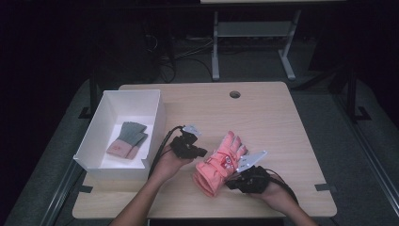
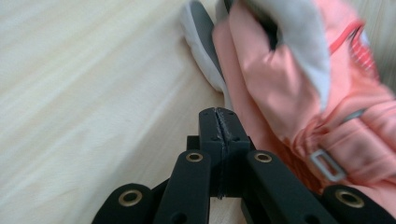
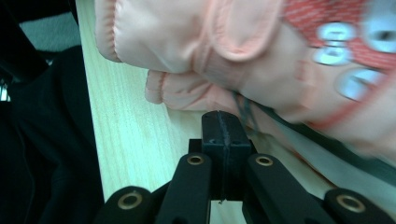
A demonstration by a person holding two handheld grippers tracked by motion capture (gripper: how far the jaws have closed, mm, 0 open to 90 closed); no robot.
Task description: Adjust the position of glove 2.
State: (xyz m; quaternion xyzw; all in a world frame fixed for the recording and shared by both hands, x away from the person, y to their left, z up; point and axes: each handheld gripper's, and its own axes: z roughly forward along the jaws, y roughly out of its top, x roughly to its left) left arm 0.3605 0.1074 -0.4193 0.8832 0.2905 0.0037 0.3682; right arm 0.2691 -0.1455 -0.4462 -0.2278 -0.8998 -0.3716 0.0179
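Note:
A pink padded ski glove (image 1: 217,164) lies in the middle of the wooden table (image 1: 268,113), fingers pointing away from me. My left gripper (image 1: 201,151) sits just left of the glove, jaws shut with nothing between them. In the left gripper view the closed tips (image 2: 218,116) rest over bare wood beside the glove's pink and grey palm (image 2: 280,88). My right gripper (image 1: 230,181) is at the glove's cuff on the near right, also shut. In the right gripper view its tips (image 3: 223,119) sit just under the cuff (image 3: 205,42), a thin dark cord beside them.
A white open box (image 1: 159,123) stands at the table's left with a grey and pink glove (image 1: 127,140) lying inside. A round cable hole (image 1: 235,94) is at the table's far edge. Beyond the table stand metal frame legs (image 1: 215,52) and cables on the floor.

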